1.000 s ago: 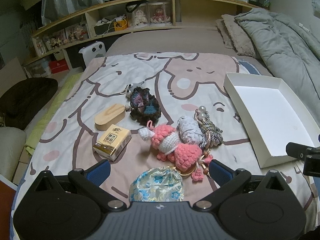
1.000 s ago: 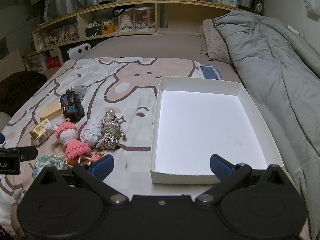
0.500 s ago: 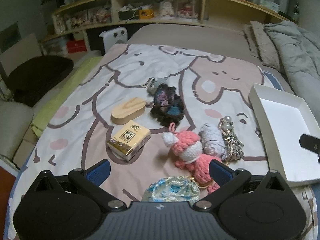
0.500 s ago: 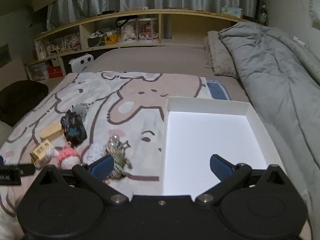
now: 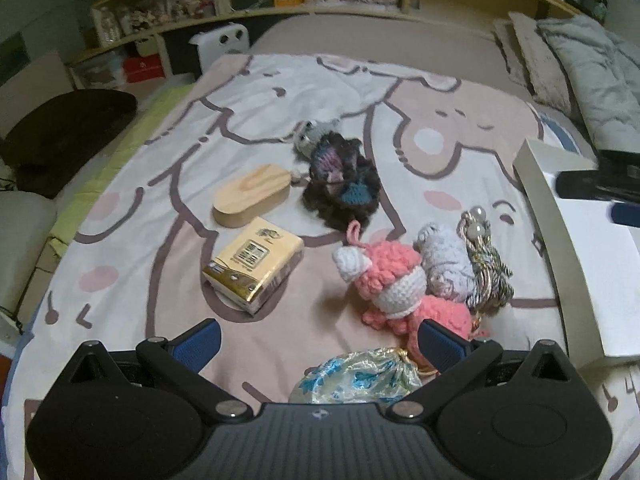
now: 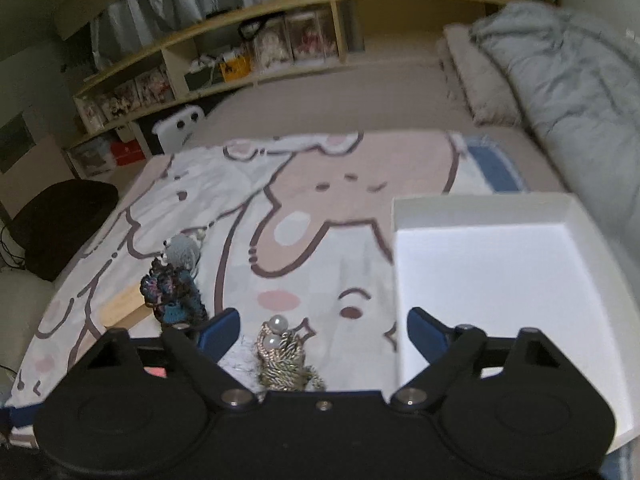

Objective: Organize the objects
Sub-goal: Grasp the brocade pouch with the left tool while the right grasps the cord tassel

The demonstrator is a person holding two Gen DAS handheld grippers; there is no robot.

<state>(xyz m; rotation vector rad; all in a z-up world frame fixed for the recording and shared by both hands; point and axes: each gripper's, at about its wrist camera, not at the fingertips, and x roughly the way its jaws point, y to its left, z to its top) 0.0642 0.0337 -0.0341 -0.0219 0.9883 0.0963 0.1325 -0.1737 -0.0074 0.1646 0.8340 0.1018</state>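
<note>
Small objects lie on a cartoon-print blanket: a tissue pack (image 5: pixel 254 266), a wooden block (image 5: pixel 250 194), a dark crochet piece (image 5: pixel 342 186), a pink crochet doll (image 5: pixel 394 286), a grey crochet piece (image 5: pixel 444 264), a gold cord with pearls (image 5: pixel 486 264) and a blue-patterned pouch (image 5: pixel 358 376). A white tray (image 5: pixel 548 216) sits at the right. My left gripper (image 5: pixel 320 342) is open above the pouch. My right gripper (image 6: pixel 322 326) is open over the cord (image 6: pixel 284 356), left of the tray (image 6: pixel 500 264). The right gripper shows in the left wrist view (image 5: pixel 600 184).
A grey duvet (image 6: pixel 568 80) and pillows lie at the right. A wooden shelf (image 6: pixel 280 40) with boxes and dolls runs along the back. A dark chair (image 5: pixel 60 136) stands left of the bed.
My left gripper has moved left and closer to the objects. My right gripper has moved left, from over the tray to above the gold cord.
</note>
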